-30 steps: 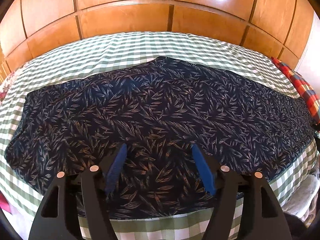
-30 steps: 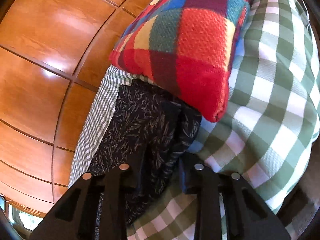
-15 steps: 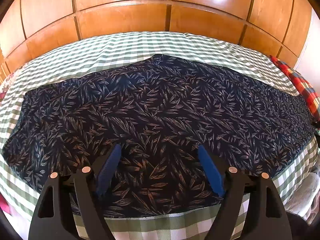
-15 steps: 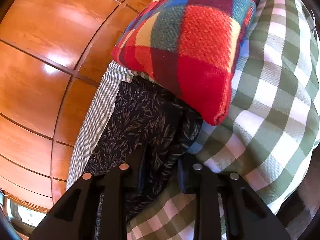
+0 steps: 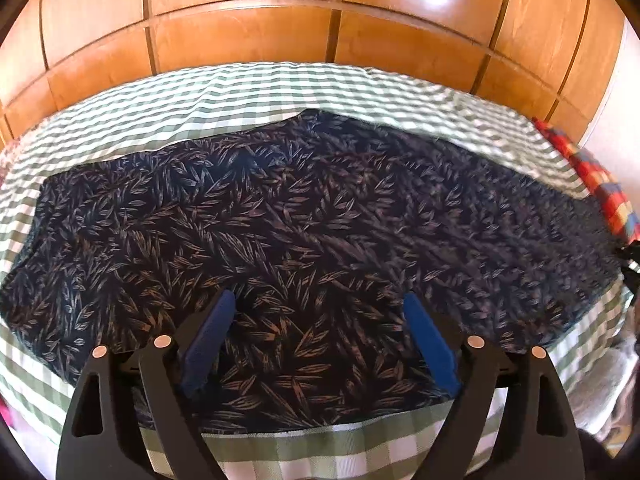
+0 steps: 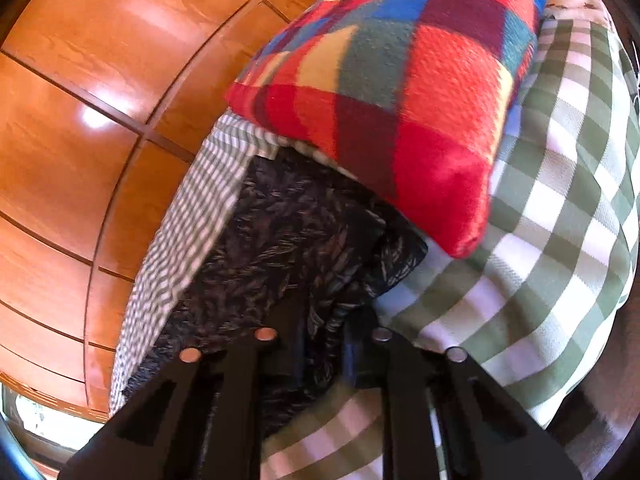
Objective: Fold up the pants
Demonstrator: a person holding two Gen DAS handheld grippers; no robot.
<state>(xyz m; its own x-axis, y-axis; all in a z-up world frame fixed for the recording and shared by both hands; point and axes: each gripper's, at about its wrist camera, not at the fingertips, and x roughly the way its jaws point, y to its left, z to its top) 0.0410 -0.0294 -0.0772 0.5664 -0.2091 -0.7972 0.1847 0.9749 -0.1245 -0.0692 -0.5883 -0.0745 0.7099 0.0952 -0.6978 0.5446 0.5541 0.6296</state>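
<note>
The left wrist view showed the dark leaf-print pants (image 5: 304,232) spread across the checked bedcover (image 5: 248,92). The left gripper (image 5: 320,336) hovered at lower centre, jaws opening, nothing between. Only the right wrist view showed the right gripper (image 6: 326,344) closing on a pants edge below the plaid blanket (image 6: 404,92); motion blur obscured the pads.

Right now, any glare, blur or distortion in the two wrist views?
Left wrist: two blown-out glare patches on the wood panelling, strong fisheye bowing of the checked sheet, pants smeared toward the right. Right wrist: one glare spot on the panelling, motion blur on the pants; plaid blanket fairly crisp.
</note>
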